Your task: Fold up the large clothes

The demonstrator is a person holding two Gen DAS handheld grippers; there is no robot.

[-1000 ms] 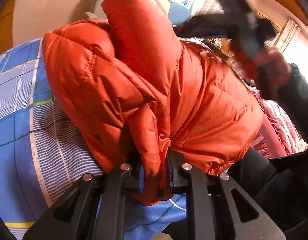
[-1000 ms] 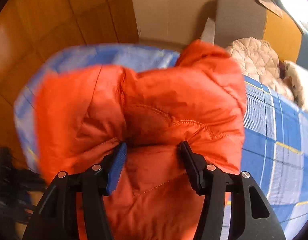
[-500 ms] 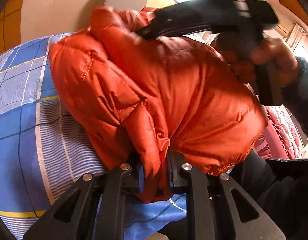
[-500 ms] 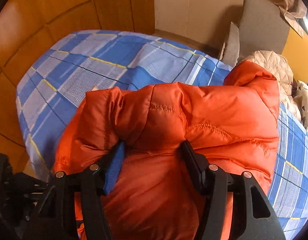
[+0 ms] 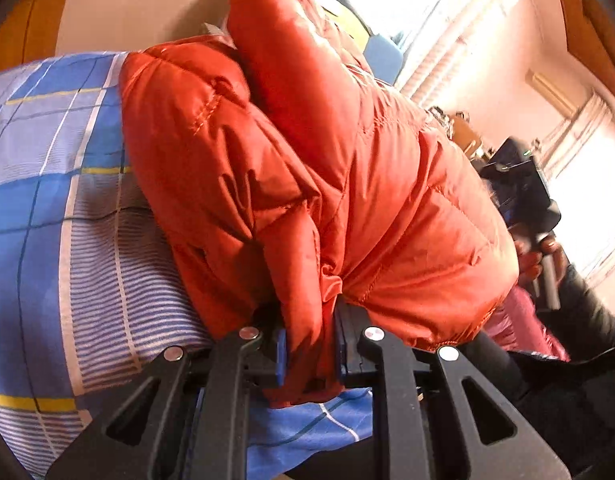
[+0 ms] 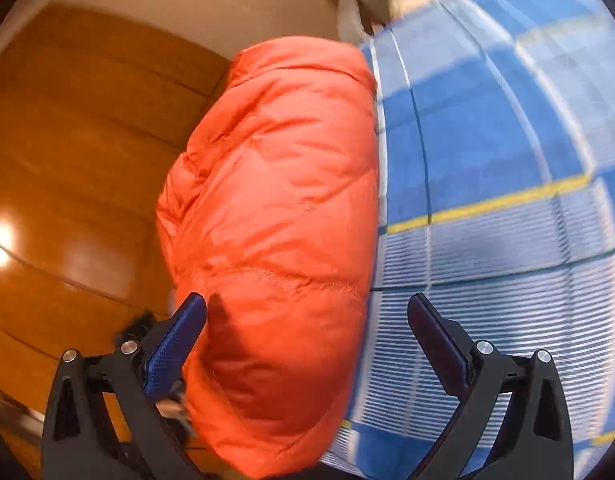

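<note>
Left gripper (image 5: 309, 354) pinches a fold of the orange puffer jacket (image 5: 307, 184) between its blue-padded fingers (image 5: 280, 356), the fabric bunched tight in the narrow gap. Ahead of it and above, the jacket's bulk piles up on the blue plaid bedsheet (image 5: 55, 208), which spreads out to that gripper's left. Right gripper (image 6: 307, 340) is spread wide, gripping nothing; the jacket (image 6: 275, 240) lies between its fingers and beyond them, close to the left pad (image 6: 175, 344), with the bedsheet (image 6: 499, 184) stretching off to the right and the wooden floor (image 6: 75, 168) to the left.
</note>
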